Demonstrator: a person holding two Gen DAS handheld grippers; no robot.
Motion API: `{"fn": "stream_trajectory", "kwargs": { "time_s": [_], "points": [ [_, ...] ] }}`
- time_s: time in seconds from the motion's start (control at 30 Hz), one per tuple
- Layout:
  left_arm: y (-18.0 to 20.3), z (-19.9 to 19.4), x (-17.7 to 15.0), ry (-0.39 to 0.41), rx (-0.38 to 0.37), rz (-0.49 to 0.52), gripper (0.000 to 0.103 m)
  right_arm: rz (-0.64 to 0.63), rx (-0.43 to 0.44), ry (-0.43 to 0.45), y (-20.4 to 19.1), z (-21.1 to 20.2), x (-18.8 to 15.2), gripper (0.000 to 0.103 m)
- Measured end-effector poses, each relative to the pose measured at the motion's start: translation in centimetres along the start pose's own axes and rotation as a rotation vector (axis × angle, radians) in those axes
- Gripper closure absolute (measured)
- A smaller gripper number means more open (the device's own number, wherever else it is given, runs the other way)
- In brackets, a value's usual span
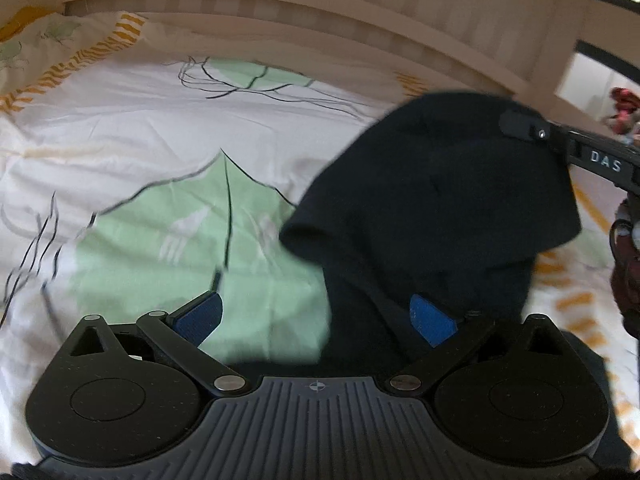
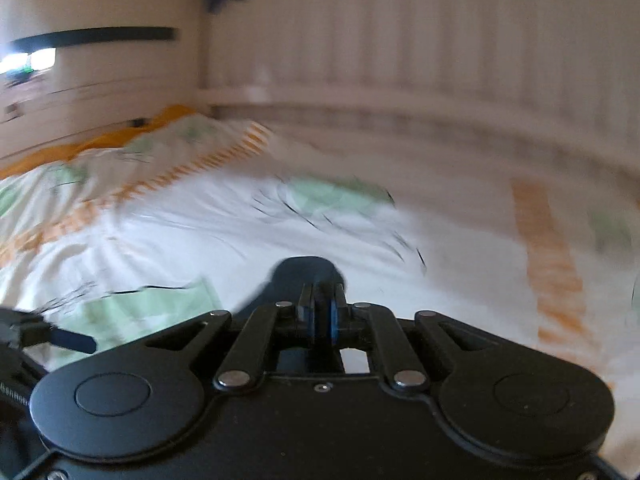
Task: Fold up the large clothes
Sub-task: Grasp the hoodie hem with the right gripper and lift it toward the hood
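Observation:
A dark navy garment [image 1: 432,200] hangs lifted over the bed in the left wrist view. My right gripper [image 1: 518,125] reaches in from the right edge and pinches the garment's top. In the right wrist view that gripper [image 2: 322,304] is shut, with a fold of the dark garment [image 2: 304,274] bulging past its blue pads. My left gripper [image 1: 316,316] stands open low in its own view, and the cloth's lower part hangs behind its right pad [image 1: 432,320] without being pinched. One of its fingers [image 2: 60,338] shows at the left edge of the right wrist view.
The bed carries a white duvet [image 1: 132,128] printed with green leaves and orange stripes. A pillow [image 2: 132,156] lies at the far left. A pale slatted wooden rail [image 1: 320,4] runs along the far side. A person's sleeve [image 1: 628,264] shows at the right edge.

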State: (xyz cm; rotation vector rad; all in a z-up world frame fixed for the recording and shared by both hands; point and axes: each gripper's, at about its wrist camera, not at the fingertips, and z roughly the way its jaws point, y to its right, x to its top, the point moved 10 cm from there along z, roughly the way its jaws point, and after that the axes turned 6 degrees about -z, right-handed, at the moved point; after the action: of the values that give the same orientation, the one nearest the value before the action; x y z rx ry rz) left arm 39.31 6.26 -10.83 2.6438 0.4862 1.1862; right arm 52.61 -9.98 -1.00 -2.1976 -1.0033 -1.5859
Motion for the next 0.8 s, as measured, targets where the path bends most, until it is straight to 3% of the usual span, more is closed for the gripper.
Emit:
{"fn": "stream_trajectory", "kwargs": {
  "time_s": [0.17,0.3,0.4,0.6,0.73,0.77,0.8],
  "points": [
    [0.4,-5.3,-3.3,-0.004,-0.038,-0.024,0.001,-0.211,0.067,0.105,-6.0,-8.2,0.7,0.091],
    [-0.6,-8.7,-5.8,-0.024,-0.040,-0.075,0.001,-0.353,0.135,0.121,-10.7,-13.5,-1.3,0.091],
    [-1.4,-10.8,-8.2,-0.055,-0.025,-0.109,0.001,-0.466,0.186,0.089,-14.1,-16.4,-4.4,0.091],
    [-1.3,-13.1,-12.4,-0.134,-0.017,-0.079,0.001,-0.647,0.271,-0.080,-19.0,-19.7,-13.1,0.088],
    [-0.9,-13.7,-12.3,-0.123,-0.040,-0.096,0.001,-0.599,0.234,-0.116,-19.1,-21.0,-14.2,0.079],
    [-0.8,-14.0,-12.2,-0.112,-0.044,-0.102,0.001,-0.533,0.217,-0.122,-18.6,-21.2,-13.6,0.073],
    [-0.8,-14.1,-11.9,-0.099,-0.047,-0.111,0.001,-0.447,0.213,-0.128,-18.0,-21.3,-12.9,0.061]
  ]
}}
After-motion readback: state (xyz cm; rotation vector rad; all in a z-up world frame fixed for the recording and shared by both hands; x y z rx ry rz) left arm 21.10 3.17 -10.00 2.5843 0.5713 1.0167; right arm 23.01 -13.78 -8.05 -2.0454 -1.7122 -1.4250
